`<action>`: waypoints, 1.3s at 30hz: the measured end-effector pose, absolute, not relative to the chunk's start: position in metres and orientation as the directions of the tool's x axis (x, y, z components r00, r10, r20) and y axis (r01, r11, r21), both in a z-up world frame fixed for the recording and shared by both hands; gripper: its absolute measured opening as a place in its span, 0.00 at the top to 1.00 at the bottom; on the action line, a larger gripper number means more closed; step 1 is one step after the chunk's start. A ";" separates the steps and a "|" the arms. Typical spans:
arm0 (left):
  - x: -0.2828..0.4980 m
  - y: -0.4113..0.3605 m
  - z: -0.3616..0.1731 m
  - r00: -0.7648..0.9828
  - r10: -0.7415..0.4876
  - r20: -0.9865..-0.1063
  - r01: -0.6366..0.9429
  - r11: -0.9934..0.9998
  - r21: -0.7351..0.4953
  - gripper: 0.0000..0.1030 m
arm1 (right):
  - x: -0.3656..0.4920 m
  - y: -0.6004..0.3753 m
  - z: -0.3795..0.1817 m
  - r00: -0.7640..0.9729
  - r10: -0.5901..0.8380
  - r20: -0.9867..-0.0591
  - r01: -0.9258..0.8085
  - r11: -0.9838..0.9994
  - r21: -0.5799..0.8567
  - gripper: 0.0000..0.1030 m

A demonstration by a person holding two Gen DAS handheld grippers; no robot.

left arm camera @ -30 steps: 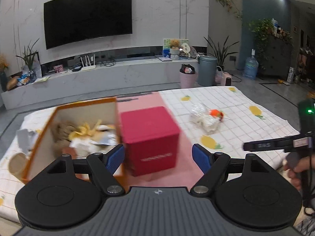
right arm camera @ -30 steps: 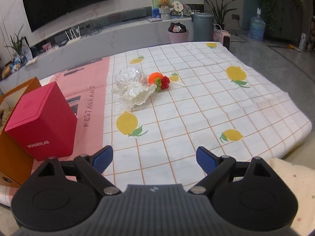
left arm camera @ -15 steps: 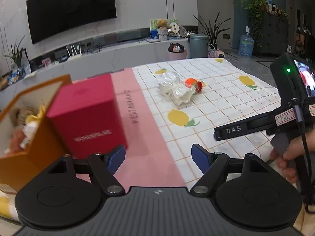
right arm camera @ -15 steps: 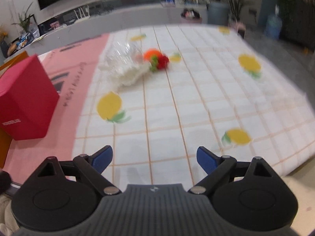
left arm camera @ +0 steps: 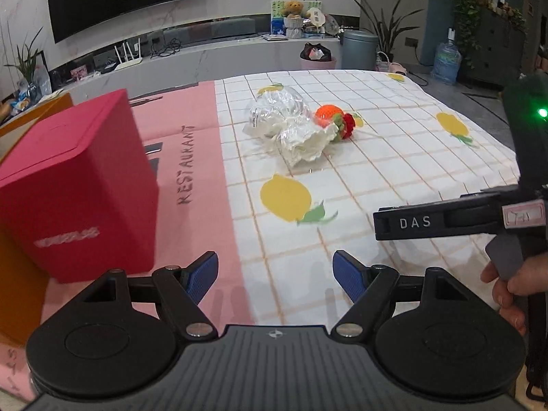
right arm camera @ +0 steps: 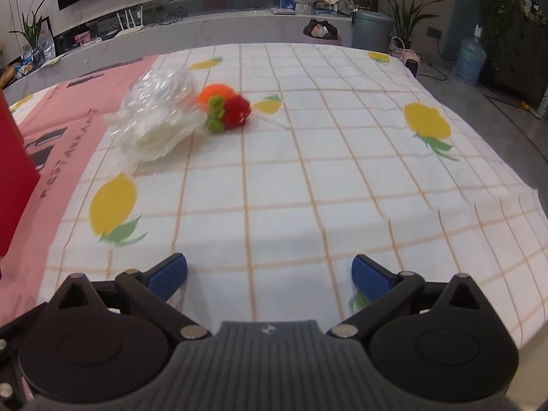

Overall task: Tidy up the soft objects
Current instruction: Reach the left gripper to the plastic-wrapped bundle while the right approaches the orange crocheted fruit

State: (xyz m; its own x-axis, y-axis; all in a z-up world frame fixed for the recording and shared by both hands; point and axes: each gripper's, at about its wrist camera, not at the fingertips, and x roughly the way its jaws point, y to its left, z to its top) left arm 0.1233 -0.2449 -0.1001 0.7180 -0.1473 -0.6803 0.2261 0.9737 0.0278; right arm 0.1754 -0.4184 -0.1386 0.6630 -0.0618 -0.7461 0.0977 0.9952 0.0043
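Crinkled clear-plastic bundle w/ white soft stuffing (left arm camera: 289,126) lies on the white checked tablecloth w/ lemon print (left arm camera: 394,157), roughly mid-table, well ahead of both grippers. Its long axis runs diagonally in the left wrist view: rounded clear end toward the far left, white ruffled end toward the near right. In the right wrist view the same bundle (right arm camera: 159,120) sits upper left, clear dome at the far end, white part nearer. Touching its right side: an orange knitted ball (left arm camera: 328,113) and a red-and-green knitted strawberry (left arm camera: 346,126), the strawberry's green end against the white ruffle.

Red cardboard cube box (left arm camera: 75,185) stands left on the pink "RESTAURANT" strip (left arm camera: 202,185), w/ an orange box edge (left arm camera: 20,274) behind it.

Left gripper (left arm camera: 275,272): jaws apart, nothing between the blue pads, hovering over the pink/white border. Right gripper (right arm camera: 269,275): jaws opening wide, nothing between them, only bare cloth below. Its black arm marked "DAS" (left arm camera: 445,221) shows at right in the left wrist view, w/ a hand (left arm camera: 513,284) on the handle.
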 end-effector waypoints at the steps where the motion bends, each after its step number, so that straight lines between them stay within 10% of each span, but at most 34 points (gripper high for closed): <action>1: 0.130 -0.249 -0.100 0.716 -0.146 -0.683 0.221 0.975 0.024 0.13 | 0.180 -0.422 -0.139 0.666 -0.061 -0.743 0.097 0.995 0.005 0.02; 33: 0.341 -0.304 -0.062 0.567 -0.052 -0.822 -0.056 0.993 -0.102 0.16 | 0.283 -0.466 -0.134 0.618 0.071 -0.783 -0.115 0.993 -0.001 0.02; 39: 0.346 -0.285 -0.057 0.467 -0.224 -0.855 -0.088 0.951 -0.297 0.15 | 0.282 -0.465 -0.135 0.621 0.074 -0.780 -0.120 0.993 -0.001 0.02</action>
